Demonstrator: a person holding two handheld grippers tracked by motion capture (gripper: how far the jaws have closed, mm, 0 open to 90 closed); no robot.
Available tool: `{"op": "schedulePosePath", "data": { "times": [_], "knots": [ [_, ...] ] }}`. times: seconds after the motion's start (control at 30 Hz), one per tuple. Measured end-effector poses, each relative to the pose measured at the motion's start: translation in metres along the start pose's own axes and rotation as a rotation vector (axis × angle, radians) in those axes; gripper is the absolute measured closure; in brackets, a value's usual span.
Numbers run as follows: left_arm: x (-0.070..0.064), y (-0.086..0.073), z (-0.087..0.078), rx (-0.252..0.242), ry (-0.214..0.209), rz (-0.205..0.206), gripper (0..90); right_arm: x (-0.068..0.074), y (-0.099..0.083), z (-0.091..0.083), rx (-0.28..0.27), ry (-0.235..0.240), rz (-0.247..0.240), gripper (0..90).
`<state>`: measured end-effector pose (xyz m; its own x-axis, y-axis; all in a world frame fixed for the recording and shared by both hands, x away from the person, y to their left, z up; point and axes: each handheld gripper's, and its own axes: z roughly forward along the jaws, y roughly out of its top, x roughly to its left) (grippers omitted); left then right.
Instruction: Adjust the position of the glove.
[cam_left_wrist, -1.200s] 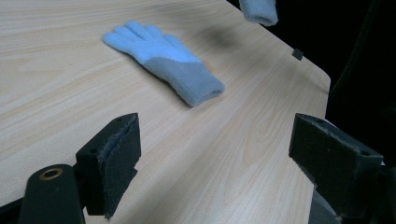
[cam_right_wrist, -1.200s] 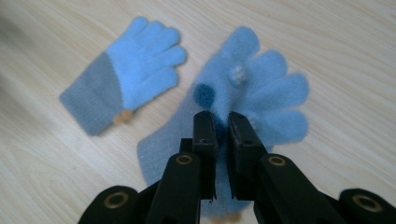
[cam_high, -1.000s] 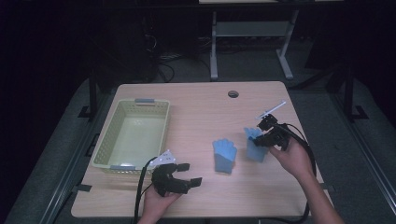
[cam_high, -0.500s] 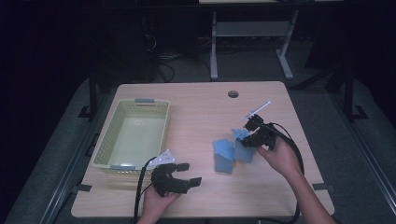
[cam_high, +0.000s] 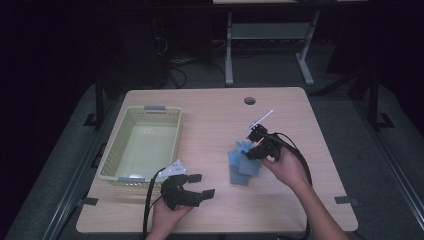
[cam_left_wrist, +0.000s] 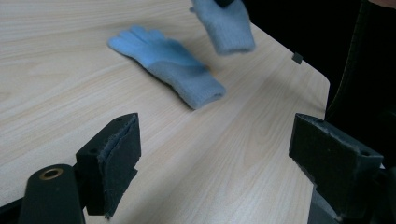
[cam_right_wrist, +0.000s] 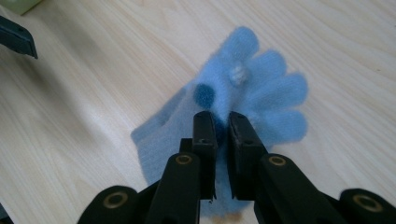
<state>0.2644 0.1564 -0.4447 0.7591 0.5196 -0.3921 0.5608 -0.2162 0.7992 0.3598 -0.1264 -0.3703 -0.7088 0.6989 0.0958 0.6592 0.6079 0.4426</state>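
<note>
Two light blue knit gloves are near the table's middle right. One glove (cam_left_wrist: 168, 70) lies flat on the wood, fingers pointing away from my left gripper. The second glove (cam_right_wrist: 261, 93) hangs from my right gripper (cam_right_wrist: 223, 126), which is shut on it near the palm, fingers spread beyond the jaws. In the high view this held glove (cam_high: 243, 148) overlaps the far end of the flat glove (cam_high: 241, 172), with the right gripper (cam_high: 260, 147) just right of it. My left gripper (cam_high: 192, 187) rests near the front edge with its jaws wide open and nothing between them.
A pale green plastic basket (cam_high: 114, 145) stands at the table's left, with nothing in it, just behind the left gripper. A round cable hole (cam_high: 249, 100) is at the back of the table. Bare wood lies between the left gripper and the gloves.
My right gripper has carried its glove leftward and a little toward the front, from beside the flat glove to over its far end. The left gripper has stayed put.
</note>
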Motion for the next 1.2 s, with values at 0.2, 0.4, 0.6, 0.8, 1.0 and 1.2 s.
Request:
{"op": "schedulePosePath", "data": {
  "times": [0.2,0.4,0.6,0.8,1.0,1.2],
  "knots": [
    [0.001,0.0,0.0,-0.003,-0.001,-0.006,16.2,0.003,0.003,0.01,0.015,0.015,-0.002,82.5],
    [0.001,0.0,-0.001,0.0,-0.001,-0.006,16.2,0.007,0.004,0.019,0.026,0.029,-0.006,82.5],
    [0.001,0.0,-0.001,-0.006,-0.001,-0.009,16.2,0.011,0.006,0.026,0.04,0.043,-0.012,82.4],
    [0.002,0.0,-0.002,-0.006,-0.002,-0.013,16.2,0.012,0.007,0.033,0.058,0.05,-0.019,82.1],
    [0.002,0.0,-0.003,-0.007,-0.003,-0.014,16.2,0.013,0.007,0.039,0.078,0.027,-0.024,81.1],
    [0.002,0.0,-0.003,-0.005,-0.004,-0.013,16.2,0.008,0.004,0.046,0.084,0.024,-0.004,79.8]
  ]
}}
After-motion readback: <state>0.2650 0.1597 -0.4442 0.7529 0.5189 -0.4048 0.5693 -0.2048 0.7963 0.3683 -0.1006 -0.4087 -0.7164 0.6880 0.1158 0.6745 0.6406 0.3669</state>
